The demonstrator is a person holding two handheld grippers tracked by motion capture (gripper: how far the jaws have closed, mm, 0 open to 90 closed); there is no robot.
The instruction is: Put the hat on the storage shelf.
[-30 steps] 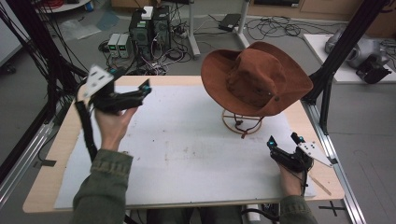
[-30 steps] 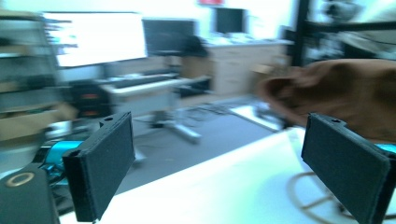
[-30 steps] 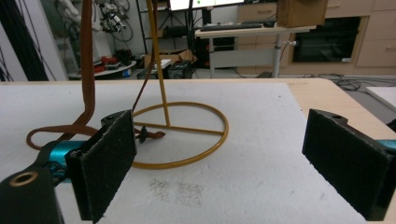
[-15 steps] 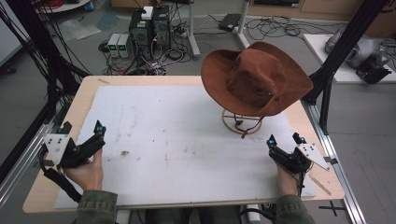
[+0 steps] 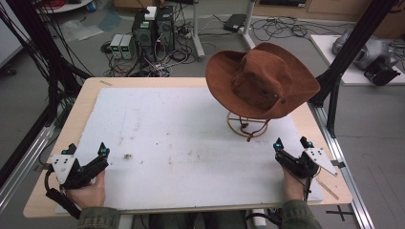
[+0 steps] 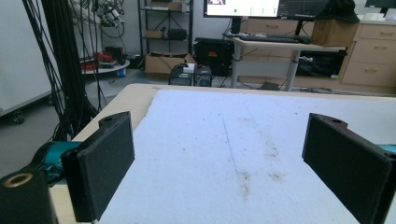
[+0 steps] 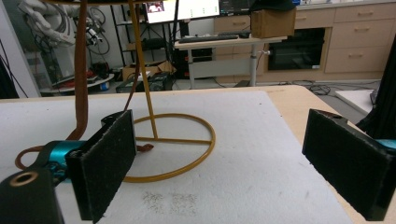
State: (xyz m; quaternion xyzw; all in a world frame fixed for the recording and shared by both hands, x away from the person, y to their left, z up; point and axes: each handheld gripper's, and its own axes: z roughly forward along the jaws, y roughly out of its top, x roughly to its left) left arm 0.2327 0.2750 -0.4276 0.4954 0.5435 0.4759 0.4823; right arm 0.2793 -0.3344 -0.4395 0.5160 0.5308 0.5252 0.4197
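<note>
Left gripper (image 5: 90, 160): fingers gaping wide, holding nothing, resting at the desk's (image 5: 90, 95) near left corner.
Right gripper (image 5: 292, 149): fingers also spread, empty, just short of the wire stand (image 5: 248, 125).
Hat (image 5: 262, 78): perching tilted on the stand.
Risk: bumping the light stand or snagging the dangling cord (image 7: 81, 70) is likely toppling the hat.

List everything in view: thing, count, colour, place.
hat: 1, brown, on the stand, far right of the table
hat stand: 1, yellow wire, ring base on the white mat
chin cord: 1, brown, hanging from the hat to the mat
white mat: 1, stained, covering the tabletop
table: 1, light wood
left gripper: 1, black, near-left corner, open, holding nothing
right gripper: 1, black, near-right edge, open, holding nothing
</note>
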